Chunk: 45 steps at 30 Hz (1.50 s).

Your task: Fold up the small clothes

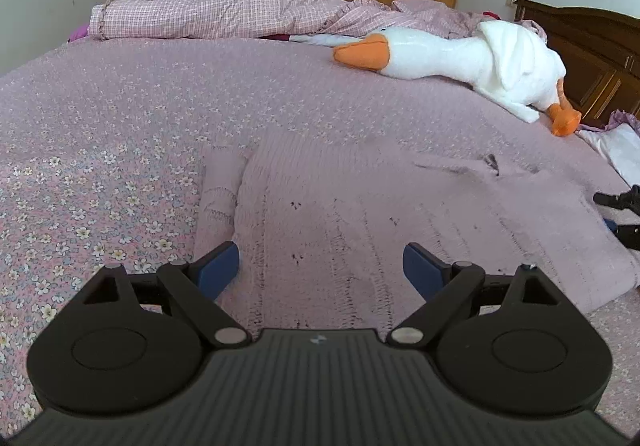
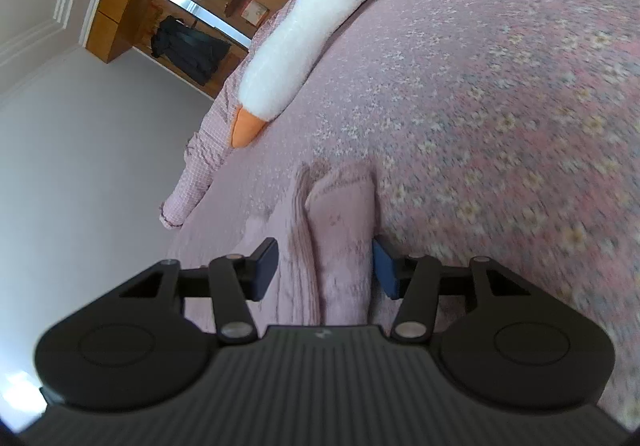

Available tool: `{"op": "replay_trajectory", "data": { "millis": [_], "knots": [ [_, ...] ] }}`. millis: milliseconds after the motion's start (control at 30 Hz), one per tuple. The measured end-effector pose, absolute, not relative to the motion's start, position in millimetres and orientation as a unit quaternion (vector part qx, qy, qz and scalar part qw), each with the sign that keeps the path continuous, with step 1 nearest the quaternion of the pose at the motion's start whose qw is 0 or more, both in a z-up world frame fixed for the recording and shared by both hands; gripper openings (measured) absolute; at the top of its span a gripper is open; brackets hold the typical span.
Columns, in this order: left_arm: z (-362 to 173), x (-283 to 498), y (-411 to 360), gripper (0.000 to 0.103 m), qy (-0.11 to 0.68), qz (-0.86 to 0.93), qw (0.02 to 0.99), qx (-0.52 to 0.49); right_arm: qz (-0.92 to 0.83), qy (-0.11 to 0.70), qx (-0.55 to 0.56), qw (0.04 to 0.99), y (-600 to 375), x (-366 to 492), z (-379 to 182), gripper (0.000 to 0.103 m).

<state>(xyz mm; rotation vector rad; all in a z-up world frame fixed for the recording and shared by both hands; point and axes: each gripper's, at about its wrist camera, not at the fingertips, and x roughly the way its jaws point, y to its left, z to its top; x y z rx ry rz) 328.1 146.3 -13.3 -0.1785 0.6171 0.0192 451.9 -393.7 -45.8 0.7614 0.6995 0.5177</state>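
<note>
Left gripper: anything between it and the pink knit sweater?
Nothing visible. The left gripper hangs open directly over the pink knit sweater, which lies flat on the floral bedspread. The goose plush lies well beyond it, clear of the path.

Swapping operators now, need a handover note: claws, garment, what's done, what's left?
Left claw: open, low over the pink knit sweater, holding nothing.
Right claw: pads either side of a raised fold of the sweater; a gap shows at one pad, so I cannot tell if it is clamped.
Sweater lies spread on the floral bedspread, one sleeve laid along the body. The right claw also shows at the sweater's far edge in the left wrist view.
Plush goose lies beyond, apart from the sweater.
Done: one sleeve in, it seems. Left: the remaining folds.
</note>
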Motion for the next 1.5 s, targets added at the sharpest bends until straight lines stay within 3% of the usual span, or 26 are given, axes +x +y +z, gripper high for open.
{"op": "replay_trajectory", "data": {
  "millis": [800, 1133, 1500],
  "knots": [
    [-15.4, 336.7, 153.1, 0.093, 0.288, 0.011, 0.952, -0.105, 0.299, 0.363, 0.357, 0.807, -381.1, 474.8, -44.1, 0.053],
    [-17.3, 340.7, 158.9, 0.093, 0.29, 0.017, 0.951, -0.105, 0.277, 0.362, 0.375, 0.807, -381.1, 478.0, -51.2, 0.024],
    [-15.0, 338.5, 158.8, 0.093, 0.287, 0.017, 0.952, -0.104, 0.258, 0.358, 0.379, 0.813, -377.1, 475.3, -48.5, 0.021]
  ]
}}
